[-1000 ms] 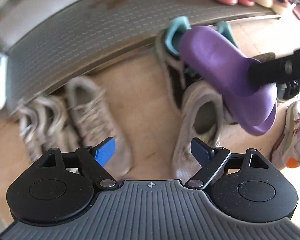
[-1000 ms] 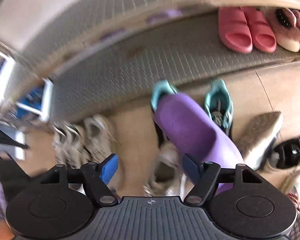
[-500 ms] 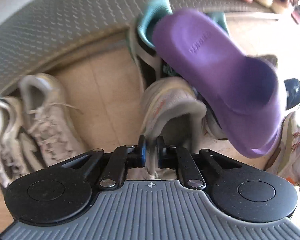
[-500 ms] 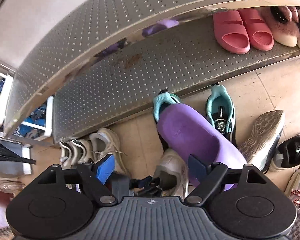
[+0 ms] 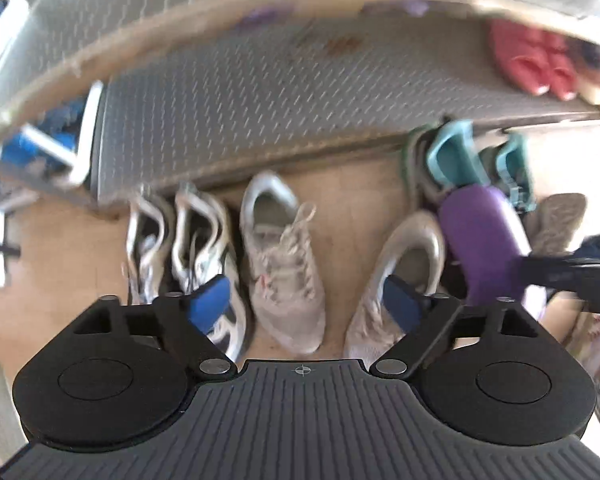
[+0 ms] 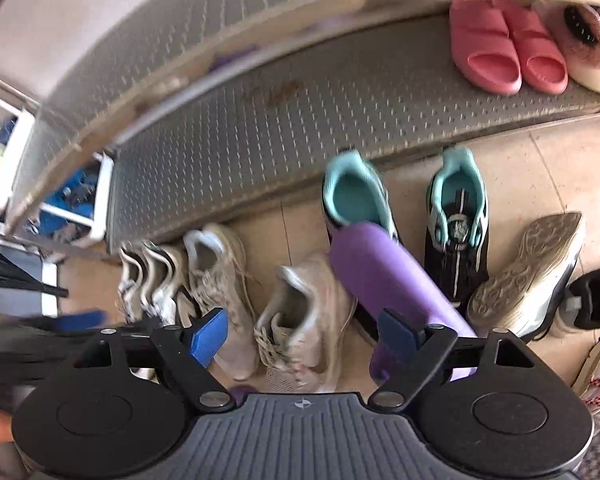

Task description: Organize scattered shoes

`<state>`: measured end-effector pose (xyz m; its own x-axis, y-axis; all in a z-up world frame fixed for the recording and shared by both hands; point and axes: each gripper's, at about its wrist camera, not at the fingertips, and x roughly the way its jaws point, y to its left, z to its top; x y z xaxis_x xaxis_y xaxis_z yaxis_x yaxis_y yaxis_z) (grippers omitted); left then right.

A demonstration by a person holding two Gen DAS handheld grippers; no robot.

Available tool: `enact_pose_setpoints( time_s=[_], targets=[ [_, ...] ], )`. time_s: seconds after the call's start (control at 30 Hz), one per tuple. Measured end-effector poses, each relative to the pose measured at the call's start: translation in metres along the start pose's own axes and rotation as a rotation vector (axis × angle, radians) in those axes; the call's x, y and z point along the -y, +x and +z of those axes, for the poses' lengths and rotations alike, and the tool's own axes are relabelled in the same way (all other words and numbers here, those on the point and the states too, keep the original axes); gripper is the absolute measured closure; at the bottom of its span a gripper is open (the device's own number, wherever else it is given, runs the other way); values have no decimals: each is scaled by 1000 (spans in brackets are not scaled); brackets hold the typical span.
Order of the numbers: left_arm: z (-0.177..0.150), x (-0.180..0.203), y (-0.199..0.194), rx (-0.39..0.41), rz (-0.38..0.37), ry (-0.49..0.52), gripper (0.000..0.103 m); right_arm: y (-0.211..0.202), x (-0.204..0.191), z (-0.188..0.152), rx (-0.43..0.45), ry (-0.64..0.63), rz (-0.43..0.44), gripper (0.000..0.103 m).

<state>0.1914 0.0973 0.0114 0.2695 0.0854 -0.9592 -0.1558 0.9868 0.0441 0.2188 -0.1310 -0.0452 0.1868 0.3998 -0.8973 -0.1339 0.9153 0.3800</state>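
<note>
1. Left gripper (image 5: 308, 300) was spread wide with nothing between the blue pads, hanging over the tan floor (image 5: 356, 208) right in front of the shoe rack (image 5: 260, 92).
2. Straight under it: one beige sneaker (image 5: 284, 276) with loose laces, and its mate (image 5: 396, 276) a bit to the right, tilted and touching the purple slipper (image 5: 480, 240).
3. Right gripper (image 6: 304, 334) was also spread. The purple slipper (image 6: 384, 276) ran under its right finger, but I honestly couldn't tell if it was gripped or just resting there.
4. The slipper's far end sat on top of a teal-lined black sneaker (image 6: 356, 196); the matching one (image 6: 458, 224) stood just beside, near the rack's front edge.
5. A white-and-black pair (image 6: 152, 280) was lined up by the rack's left end.
6. Pink slides (image 6: 504, 52) sat at the right end of the lower shelf.
7. A grey shoe (image 6: 528, 276) lay sole-up further right.
</note>
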Motion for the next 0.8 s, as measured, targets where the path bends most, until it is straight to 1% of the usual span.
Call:
enact_pose_setpoints(
  time_s=[0.03,0.07,0.1,0.17,0.2,0.23,0.27,0.3,0.37,0.4,0.43,0.5,0.53,0.57,0.63,0.67,0.7,0.73,0.8],
  targets=[
    [0,0,-5,23,-12,8,13,10,3,-3,-9,32,6,34],
    [3,0,-6,22,-24,1,14,18,5,-6,-19,64,12,37],
    [8,0,-5,11,-43,-12,14,33,9,-11,-40,122,20,41],
    [14,2,-7,10,-83,-4,14,51,3,-14,-43,106,-26,46],
    [17,2,-9,22,-109,24,14,61,0,-16,-45,98,-49,52],
    [21,0,-12,33,-94,45,14,70,-2,-18,-46,90,-72,57],
    [24,-4,-13,39,-69,47,14,80,-5,-19,-48,82,-96,59],
    [26,-9,-14,42,-65,40,14,89,-8,-21,-49,74,-119,63],
    [28,-20,-15,42,-74,11,14,108,-13,-24,-52,57,-165,63],
    [31,-30,-16,41,-86,-27,14,117,-16,-26,-54,49,-188,62],
    [32,-42,-18,45,-94,-70,14,126,-19,-28,-55,41,-211,59],
    [31,-54,-20,56,-93,-105,14,145,-24,-31,-58,25,-258,56],
    [32,-60,-22,63,-87,-120,14,155,-27,-33,-60,17,-281,60],
    [32,-65,-24,67,-83,-127,14,164,-30,-34,-61,9,-304,69],
    [29,-79,-27,71,-85,-153,14,182,-35,-37,-64,-7,-349,75],
    [27,-86,-29,73,-88,-166,14,184,-40,-32,-65,-12,-352,78],
    [26,-91,-30,74,-88,-176,14,186,-44,-27,-67,-17,-355,85],
    [25,-94,-30,76,-87,-181,14,189,-48,-22,-68,-21,-358,88],
    [24,-104,-30,82,-69,-201,14,193,-56,-11,-70,-30,-364,88]
  ],
)
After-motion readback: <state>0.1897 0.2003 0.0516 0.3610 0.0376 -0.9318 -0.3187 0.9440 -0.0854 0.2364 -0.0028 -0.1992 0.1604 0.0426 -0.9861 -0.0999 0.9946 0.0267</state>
